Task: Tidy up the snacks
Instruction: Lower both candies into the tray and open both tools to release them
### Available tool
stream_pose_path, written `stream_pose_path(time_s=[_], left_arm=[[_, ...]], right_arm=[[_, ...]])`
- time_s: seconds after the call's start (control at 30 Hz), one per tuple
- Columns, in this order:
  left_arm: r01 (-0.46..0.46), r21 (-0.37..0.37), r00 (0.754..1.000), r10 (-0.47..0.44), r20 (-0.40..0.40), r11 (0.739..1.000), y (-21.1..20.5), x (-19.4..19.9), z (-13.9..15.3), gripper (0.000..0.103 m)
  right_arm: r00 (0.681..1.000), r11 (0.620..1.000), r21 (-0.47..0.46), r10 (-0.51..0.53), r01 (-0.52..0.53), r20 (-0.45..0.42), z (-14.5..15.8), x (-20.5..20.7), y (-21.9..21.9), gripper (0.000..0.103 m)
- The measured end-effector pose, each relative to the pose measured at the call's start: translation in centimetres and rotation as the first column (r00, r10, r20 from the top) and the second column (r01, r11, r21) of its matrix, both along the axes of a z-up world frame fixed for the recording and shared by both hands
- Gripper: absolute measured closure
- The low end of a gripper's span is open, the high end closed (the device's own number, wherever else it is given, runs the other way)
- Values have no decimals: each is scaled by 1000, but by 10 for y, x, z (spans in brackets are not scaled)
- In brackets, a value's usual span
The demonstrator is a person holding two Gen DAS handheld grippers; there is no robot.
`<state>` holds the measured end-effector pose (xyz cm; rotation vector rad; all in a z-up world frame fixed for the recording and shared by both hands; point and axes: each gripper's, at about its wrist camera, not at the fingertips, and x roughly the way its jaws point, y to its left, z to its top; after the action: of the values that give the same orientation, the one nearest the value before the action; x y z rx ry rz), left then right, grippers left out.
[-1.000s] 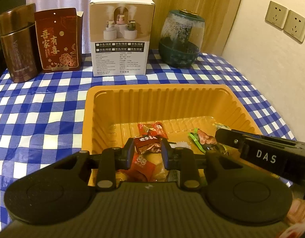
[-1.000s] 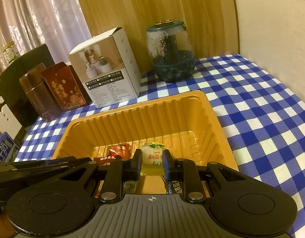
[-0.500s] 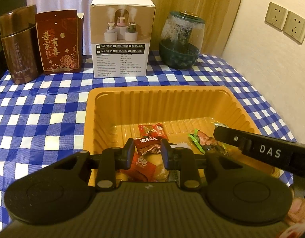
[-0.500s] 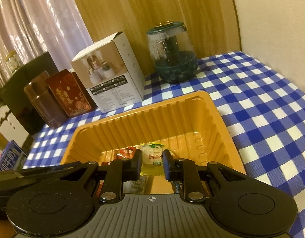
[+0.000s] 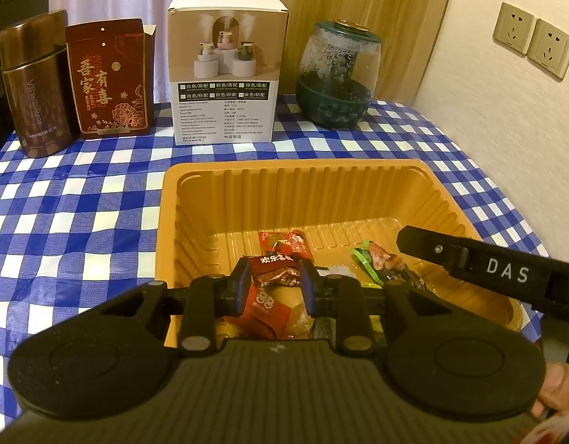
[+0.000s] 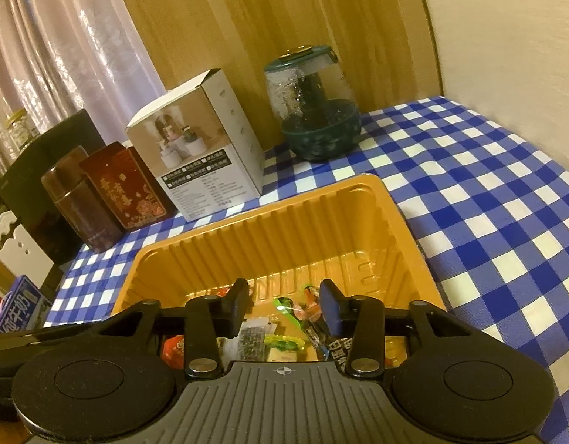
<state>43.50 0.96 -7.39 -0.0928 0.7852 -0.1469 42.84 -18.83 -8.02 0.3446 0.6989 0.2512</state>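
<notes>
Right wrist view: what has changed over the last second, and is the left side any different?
The right tool let go: the pale green-topped packet it held is no longer between its fingers, and its jaws are opening, empty, over the orange tray. I cannot pick that packet out among the snacks below. The left tool stayed shut on the red snack packet, in place over the tray.
</notes>
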Motion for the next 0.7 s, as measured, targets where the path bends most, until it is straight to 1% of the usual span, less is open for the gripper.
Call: stream_pose_path(time_s=[0.27,0.5,0.53,0.6,0.7], left_arm=[[-1,1,1000,1,5,1000,1,-1,2,78],[-5,5,1000,5,17,1000,2,-3,8,77],[-8,5,1000,8,20,1000,3,-4,9,77],[-14,8,1000,14,26,1000,4,-6,12,75],[-20,8,999,19,38,1000,5,-11,17,72]], right_arm=[[1000,1000,-14,-5,5,-3,0,0,-1,60],[1000,999,-47,-13,14,16,4,-3,-1,59],[1000,998,-55,-19,20,22,4,-4,-1,58],[999,997,-66,-29,31,34,6,-6,-4,48],[998,997,-68,-41,44,43,10,-10,-9,43]])
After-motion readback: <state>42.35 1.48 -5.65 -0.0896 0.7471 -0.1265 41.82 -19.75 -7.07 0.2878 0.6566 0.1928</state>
